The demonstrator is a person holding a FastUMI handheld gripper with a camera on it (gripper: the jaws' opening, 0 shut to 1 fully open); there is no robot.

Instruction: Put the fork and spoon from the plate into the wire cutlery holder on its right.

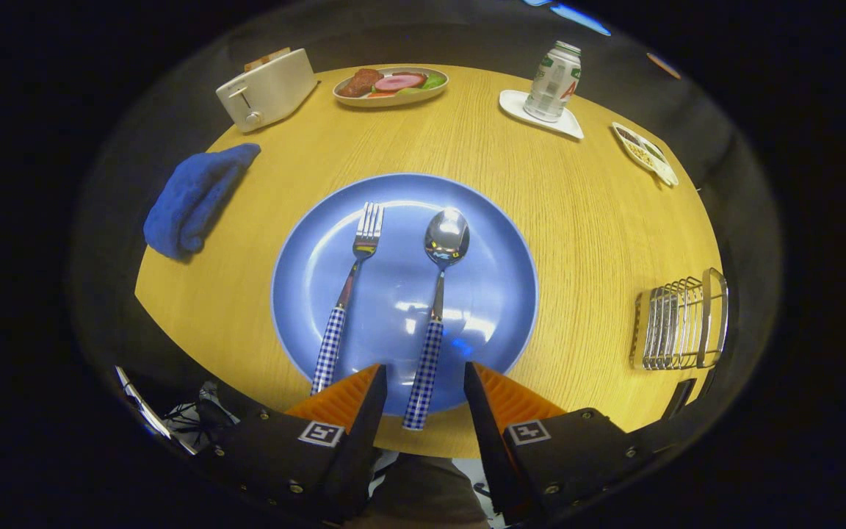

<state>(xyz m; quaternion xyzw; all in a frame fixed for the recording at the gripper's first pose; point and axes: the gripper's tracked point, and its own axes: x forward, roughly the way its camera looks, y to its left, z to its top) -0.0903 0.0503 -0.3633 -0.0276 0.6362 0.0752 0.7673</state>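
The round wooden table (540, 220) carried a blue plate (496, 250), and on it the fork (349, 286) and spoon (439, 294) lay side by side, neither yet moved. The wire cutlery holder (680, 319) stood well off to the plate's right with nothing visible in it. The gripper (423, 382) hovered with fingers spread, the spoon's checked handle between them, unclasped. Both transfers remained, I judged.
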